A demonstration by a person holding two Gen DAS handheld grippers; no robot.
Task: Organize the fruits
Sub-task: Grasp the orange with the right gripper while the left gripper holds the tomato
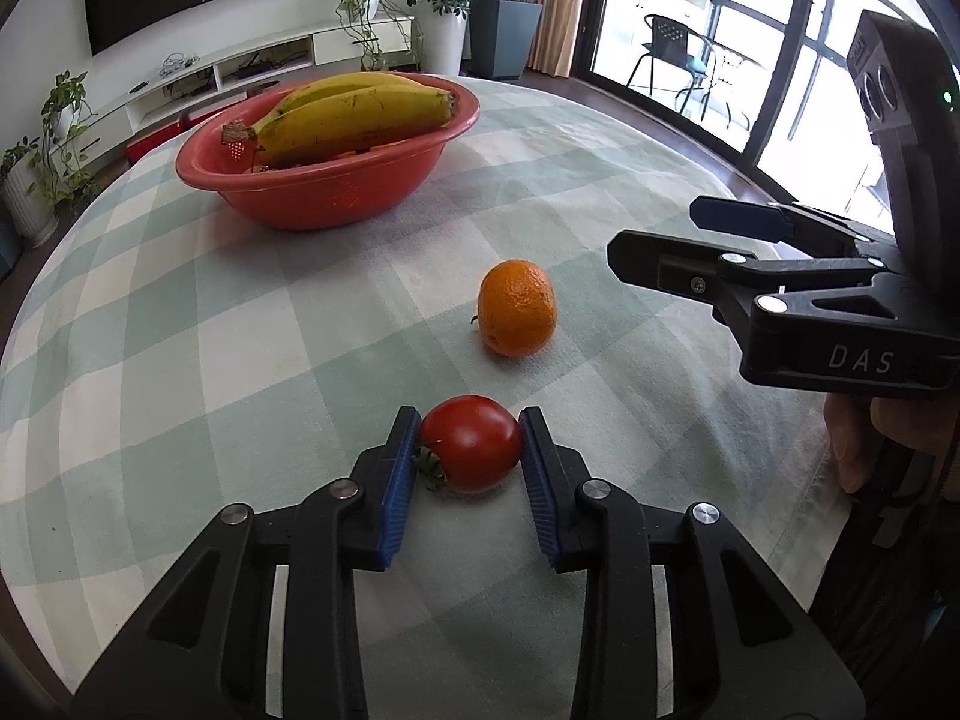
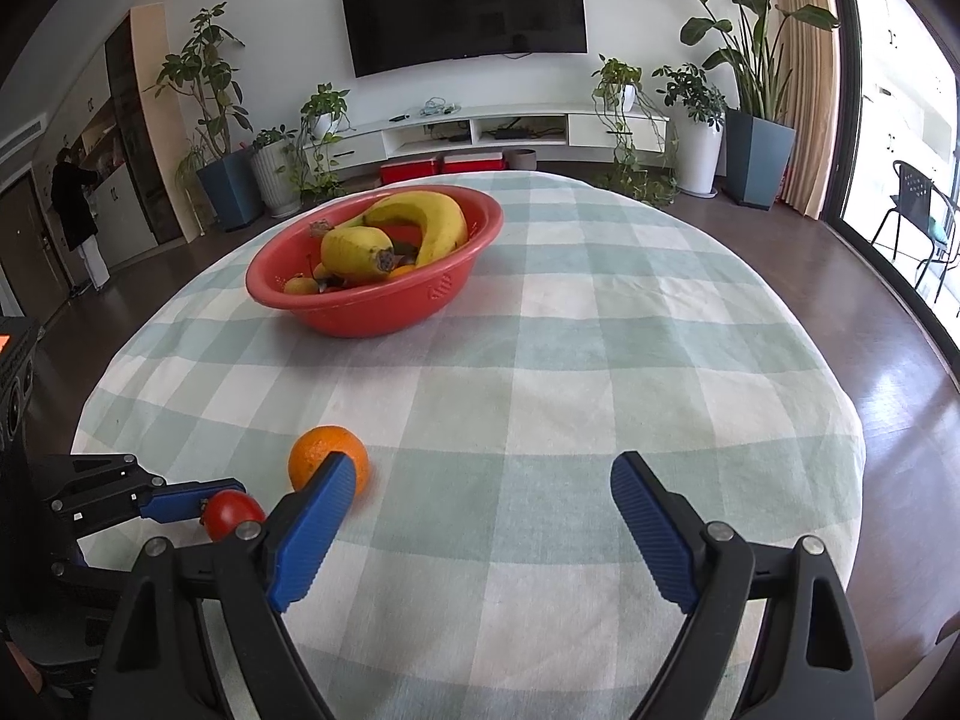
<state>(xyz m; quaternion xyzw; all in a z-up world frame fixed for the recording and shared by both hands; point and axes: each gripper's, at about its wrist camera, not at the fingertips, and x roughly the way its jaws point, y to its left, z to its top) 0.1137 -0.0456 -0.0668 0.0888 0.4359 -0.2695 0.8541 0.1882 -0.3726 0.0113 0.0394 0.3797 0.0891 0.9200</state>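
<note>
A: Left gripper (image 1: 470,441) sat low on the counter (image 1: 210,324), checked green-and-white cloth. Blue pads either side of the tomato (image 1: 471,443), both touching its skin. Narrow gap, clamped on the fruit.

B: Tomato lifted or not?

A: Could not tell for certain; its underside looked to be at cloth level. Stem and green calyx pointed toward the left pad.

B: Right gripper (image 2: 483,531)?

A: Spread wide, nothing between the fingers, only cloth below them. From the left wrist view it hung above the counter at the right edge, a hand (image 1: 888,444) under its body.

B: Orange (image 1: 517,316)?

A: Loose on the cloth, just beyond the tomato, apart from it. In the right wrist view it showed behind the right gripper's left finger, partly covered by the pad.

B: Bowl?

A: Red bowl (image 1: 312,192) farther back, well apart from both loose fruits. Bananas (image 1: 354,114) lay across the top, reaching the rim. Smaller fruit under them, too hidden to name.

B: Background?

A: Dark screen (image 2: 462,3) on the wall, potted plants (image 2: 750,60) along it.
</note>
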